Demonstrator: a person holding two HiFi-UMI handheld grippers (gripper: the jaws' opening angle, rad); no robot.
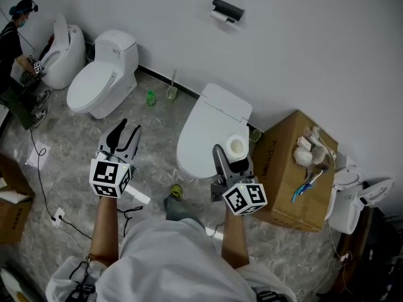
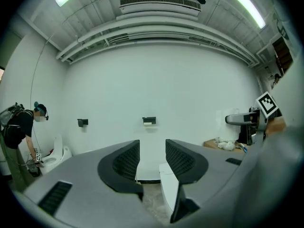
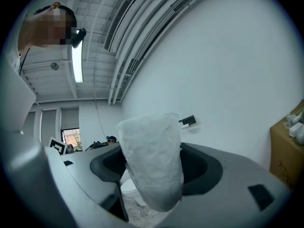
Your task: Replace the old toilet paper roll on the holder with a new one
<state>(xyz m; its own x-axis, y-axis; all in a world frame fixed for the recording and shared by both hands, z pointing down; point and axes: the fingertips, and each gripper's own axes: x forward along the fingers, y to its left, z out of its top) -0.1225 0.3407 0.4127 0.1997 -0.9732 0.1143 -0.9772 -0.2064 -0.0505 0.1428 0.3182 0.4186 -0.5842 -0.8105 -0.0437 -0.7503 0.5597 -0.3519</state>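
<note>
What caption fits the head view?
Right gripper holds a toilet roll, left gripper open and empty, wall holder ahead.

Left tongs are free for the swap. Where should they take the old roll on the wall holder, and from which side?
Probably the old roll across its exposed white front, coming from the room side and slightly below: the black holder covers its top and the wall backs it.

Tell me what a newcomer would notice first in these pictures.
The white toilet paper roll clamped between the right gripper's jaws stands out first, seen against the white toilet in the middle of the head view. The left gripper is held out beside it, open and empty. High on the wall hangs the black holder.
</note>
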